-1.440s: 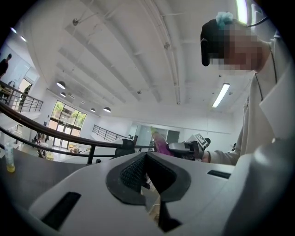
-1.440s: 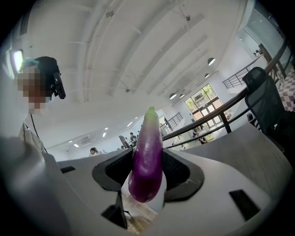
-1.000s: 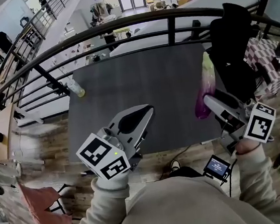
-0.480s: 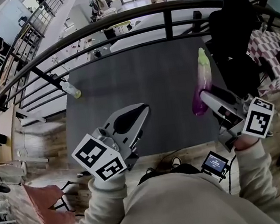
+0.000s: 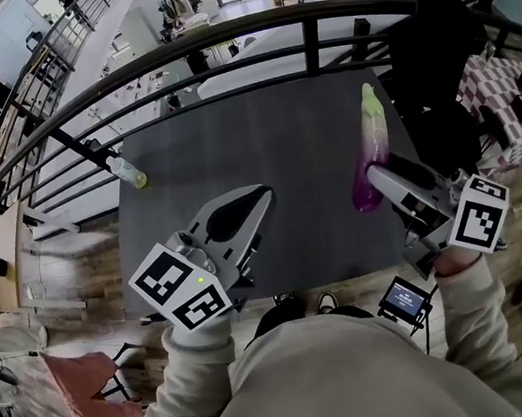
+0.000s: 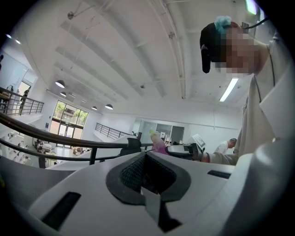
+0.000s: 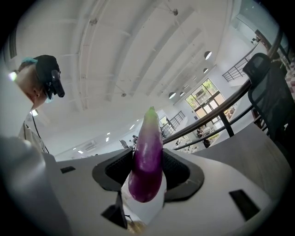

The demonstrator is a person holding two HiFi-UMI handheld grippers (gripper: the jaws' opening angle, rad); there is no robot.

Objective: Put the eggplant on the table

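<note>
Head view: looks steeply down on a dark grey table (image 5: 270, 126); everything below is placed against it, from left to right.
Bottle (image 5: 130, 171): a clear plastic one with a yellow-green end, lying at the table's left edge.
Left gripper (image 5: 261, 196): over the table's near-left part, pointing towards the far edge.
Left jaws: closed together in the left gripper view, the dark pads meeting, with nothing between them.
Railing (image 5: 222, 42): dark bars curving just beyond the table's far edge.
Eggplant (image 5: 372, 142): long and slim, with glossy skin. It is deep purple at the thick rounded end, fades to pale lilac along its length and ends in a pale green pointed tip.
Eggplant's place: over the table's right side, lengthwise from near edge to far, with the green tip towards the railing. It seems to hang clear of the top, though the steep view leaves that unsure.
Right gripper (image 5: 377, 177): at the table's near-right corner, aimed at the far edge.
Right jaws: held well apart and clamped on the eggplant's thick purple end, one pad on each side, as the right gripper view shows.
Chair (image 5: 433, 68): black, standing at the table's right edge.
</note>
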